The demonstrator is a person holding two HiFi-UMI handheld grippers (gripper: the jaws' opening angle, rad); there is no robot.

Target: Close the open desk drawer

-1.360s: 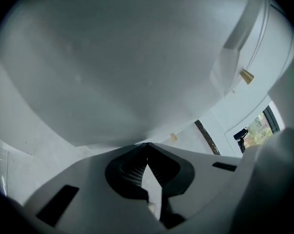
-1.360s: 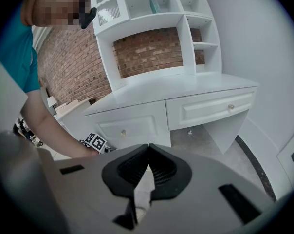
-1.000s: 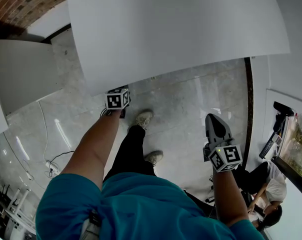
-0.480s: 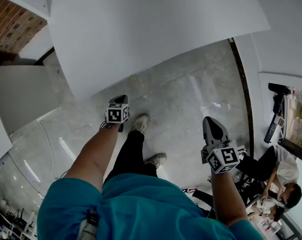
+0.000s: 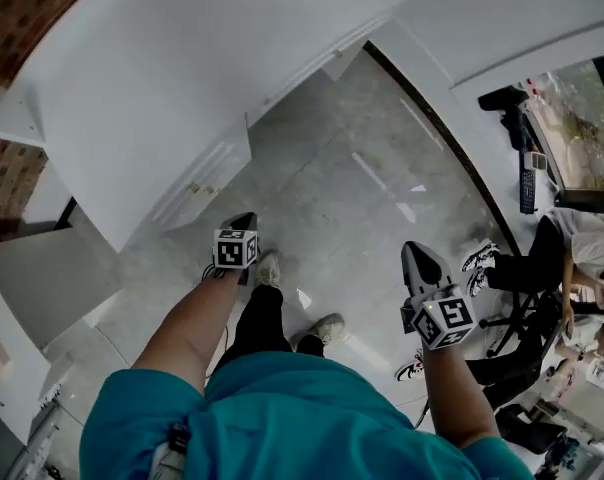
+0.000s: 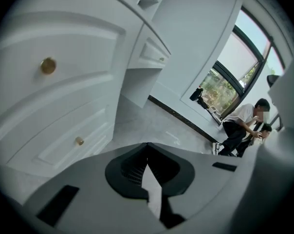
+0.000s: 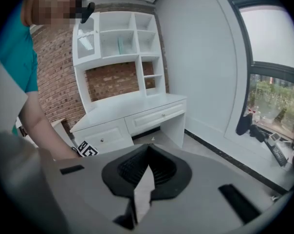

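Note:
The white desk [image 5: 172, 78] fills the upper left of the head view, with its side drawers [image 5: 204, 176] facing me. My left gripper [image 5: 244, 218] hangs shut and empty just in front of those drawers, apart from them. In the left gripper view the drawer fronts with gold knobs [image 6: 48, 66] pass close on the left of the left gripper [image 6: 147, 145]. My right gripper [image 5: 417, 251] is shut over the floor, further right. In the right gripper view, past the right gripper [image 7: 149, 145], the desk's middle drawer [image 7: 159, 116] and hutch show. I cannot tell whether any drawer stands open.
The grey tiled floor [image 5: 362, 188] spreads between me and the white wall. My shoes [image 5: 269, 268] are below the left gripper. People sit on office chairs [image 5: 567, 253] at the right by a window. A second white desk top [image 5: 42, 278] lies at the left.
The head view has swung and pulled back: the desk now shows whole with its drawers, and the room's right side has come into view. Both grippers stay shut in much the same spots.

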